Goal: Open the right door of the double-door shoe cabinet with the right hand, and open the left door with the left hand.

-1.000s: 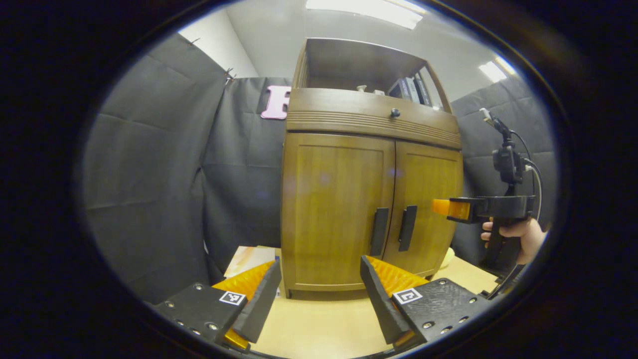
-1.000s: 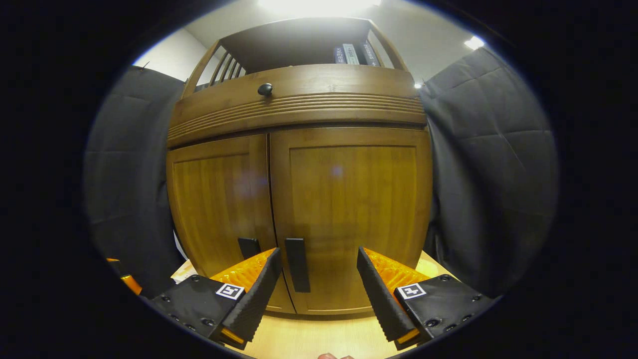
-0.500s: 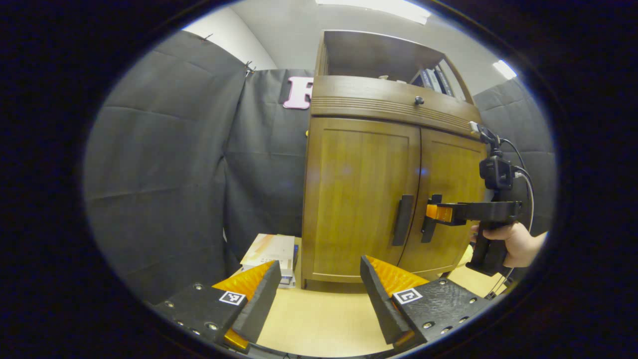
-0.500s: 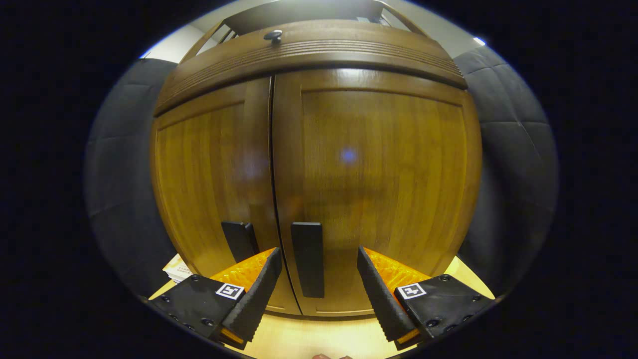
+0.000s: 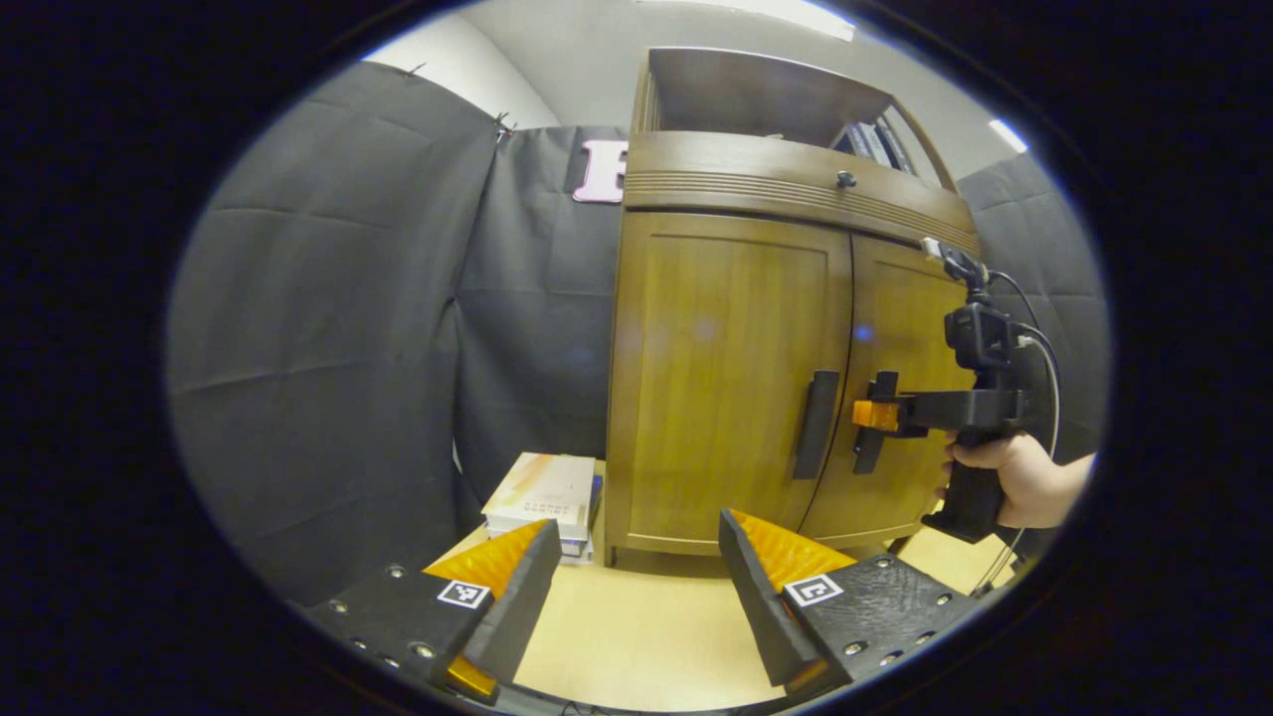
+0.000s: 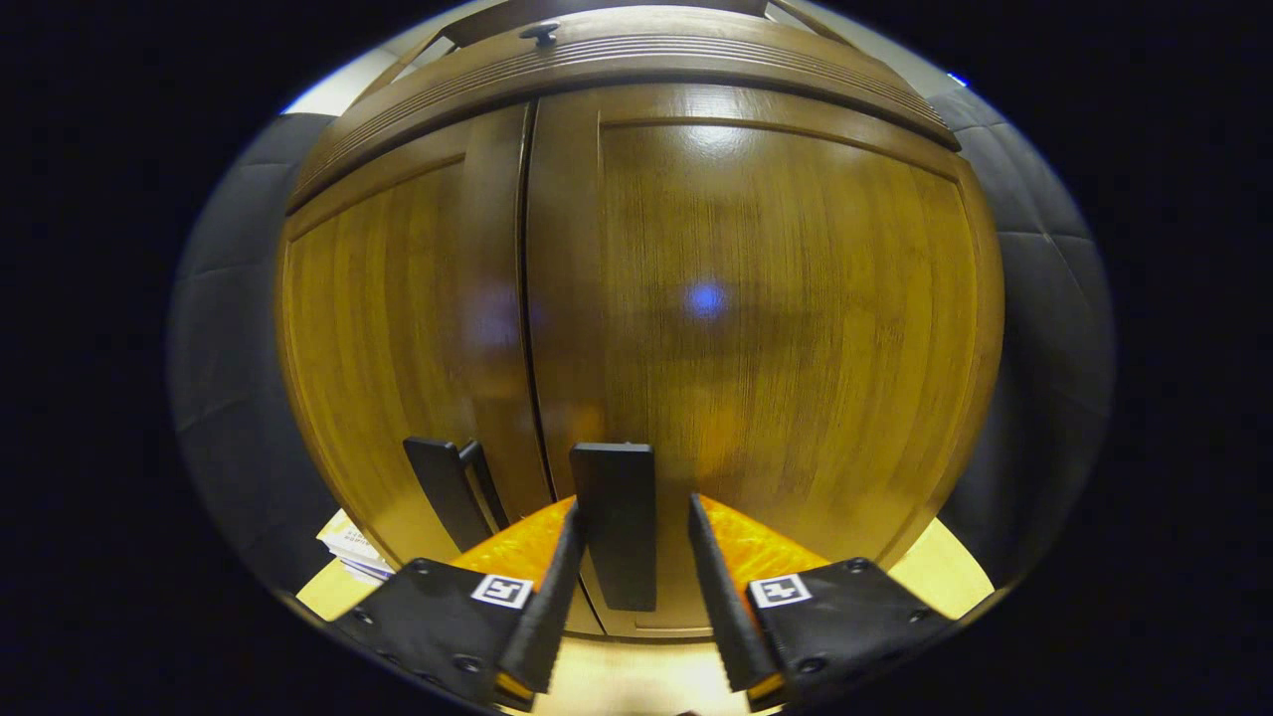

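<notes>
Straddling the dark flat bar handle (image 6: 617, 522) of the right door (image 6: 766, 328), the right gripper (image 6: 625, 557) has one finger on each side of it. Its fingers are narrowed around the bar but a gap shows beside the right-hand finger, so it is spread rather than clamped. In the left gripper view the same tool appears farther off, held by a person's hand (image 5: 1009, 475), its tip at that handle (image 5: 875, 418).

Both panels of the brown wooden double-door shoe cabinet (image 5: 766, 368) sit flush, with the seam between them a thin dark line, so neither door has begun to swing. The cabinet stands on a pale wooden tabletop (image 5: 636, 646) in front of the black cloth wall.

The left gripper (image 5: 636, 587) hangs well back from the cabinet with its fingers spread wide and nothing between them. The left door (image 5: 726, 368) and its matching dark bar handle (image 5: 818, 423) lie ahead of it, untouched.

By my reading the step in hand is taking hold of the right handle. The next move calls for pinching both fingers onto the bar, then pulling outward along an arc about the hinges on the door's far right edge. Pulling straight back may let the fingers slip off the smooth bar.
</notes>
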The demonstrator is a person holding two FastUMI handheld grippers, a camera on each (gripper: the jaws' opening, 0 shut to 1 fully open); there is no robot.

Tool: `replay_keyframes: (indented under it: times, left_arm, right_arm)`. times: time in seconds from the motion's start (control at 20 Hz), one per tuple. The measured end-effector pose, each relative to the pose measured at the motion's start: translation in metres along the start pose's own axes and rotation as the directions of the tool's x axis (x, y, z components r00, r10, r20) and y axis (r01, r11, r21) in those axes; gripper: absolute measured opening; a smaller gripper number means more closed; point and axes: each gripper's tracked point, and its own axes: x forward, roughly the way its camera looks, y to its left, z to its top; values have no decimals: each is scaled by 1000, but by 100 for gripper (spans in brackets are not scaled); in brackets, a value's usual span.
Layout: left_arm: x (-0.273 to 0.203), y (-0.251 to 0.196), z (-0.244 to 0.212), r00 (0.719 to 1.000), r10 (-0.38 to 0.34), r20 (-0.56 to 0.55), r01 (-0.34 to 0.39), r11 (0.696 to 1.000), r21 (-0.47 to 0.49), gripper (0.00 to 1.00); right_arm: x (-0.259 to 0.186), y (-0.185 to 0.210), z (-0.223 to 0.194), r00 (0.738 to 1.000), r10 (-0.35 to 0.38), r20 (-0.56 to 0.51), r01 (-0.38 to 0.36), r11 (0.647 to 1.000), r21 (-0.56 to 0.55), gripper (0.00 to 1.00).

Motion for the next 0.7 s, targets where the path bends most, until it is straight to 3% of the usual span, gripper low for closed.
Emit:
replay_keyframes:
  times: [0.05,0.15,0.2,0.25,0.3,0.35,0.4,0.45,0.55,0.7]
  left_arm:
    - [0,0,0,1000,-4,-2,4,1000,4,91]
    - [-2,-1,0,1000,-10,-4,10,1000,11,91]
    - [-2,-1,0,1000,-13,-6,13,1000,15,91]
    - [-3,-1,0,1000,-18,-8,18,1000,16,91]
    - [-4,-2,0,1000,-24,-8,24,1000,17,91]
    - [-5,-3,0,1000,-28,-10,28,999,19,91]
    - [-6,-3,0,999,-32,-9,32,999,23,91]
    - [-6,-4,1,999,-41,-7,41,999,28,91]
    - [-7,-6,1,998,-67,-7,67,997,36,91]
    - [-10,-11,1,994,-111,3,111,993,50,90]
  right_arm:
    - [1,2,0,1000,4,-6,-4,1000,7,48]
    - [3,2,0,1000,-6,-13,6,1000,10,33]
    - [2,2,0,1000,-15,-18,15,1000,18,33]
    - [2,3,1,1000,-22,-10,22,1000,21,25]
    - [-1,3,-1,1000,-16,-18,16,1000,20,28]
    - [-2,3,1,1000,-4,-2,4,1000,15,17]
    - [-2,3,-2,1000,15,-12,-14,1000,5,20]
    - [0,3,-1,1000,29,-5,-29,1000,-12,10]
    - [0,3,-2,999,47,-21,-47,998,-29,4]
    - [-2,3,0,1000,27,-11,-27,999,-46,4]
